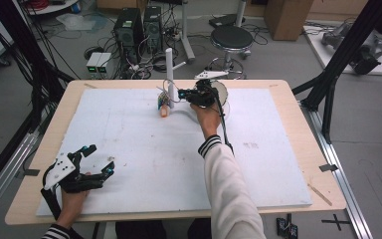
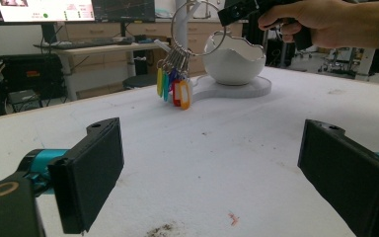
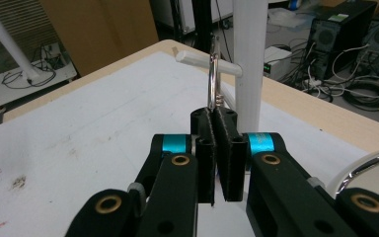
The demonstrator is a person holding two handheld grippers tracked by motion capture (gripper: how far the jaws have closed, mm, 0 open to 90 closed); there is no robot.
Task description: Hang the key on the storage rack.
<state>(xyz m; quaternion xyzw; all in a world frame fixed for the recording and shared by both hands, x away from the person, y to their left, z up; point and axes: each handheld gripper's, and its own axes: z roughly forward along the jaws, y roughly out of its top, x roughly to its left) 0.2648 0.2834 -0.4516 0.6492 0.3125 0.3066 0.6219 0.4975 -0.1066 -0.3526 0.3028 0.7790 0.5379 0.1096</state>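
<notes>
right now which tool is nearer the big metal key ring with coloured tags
Right. The right tool is shut on the big metal key ring with coloured tags beside the white peg stand; the left tool rests open at the table's near left corner.

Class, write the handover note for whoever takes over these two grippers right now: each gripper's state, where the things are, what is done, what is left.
Right gripper: shut on the metal key ring, held up at the white stand.
Left gripper: open, holding nothing, near the table's front left corner.
Key ring: looped around the stand's horizontal peg; coloured key tags hang below it.
Done: ring brought onto the peg, as far as the right gripper view shows.
Left: probably open the jaws, let the ring hang, draw the gripper back.
</notes>
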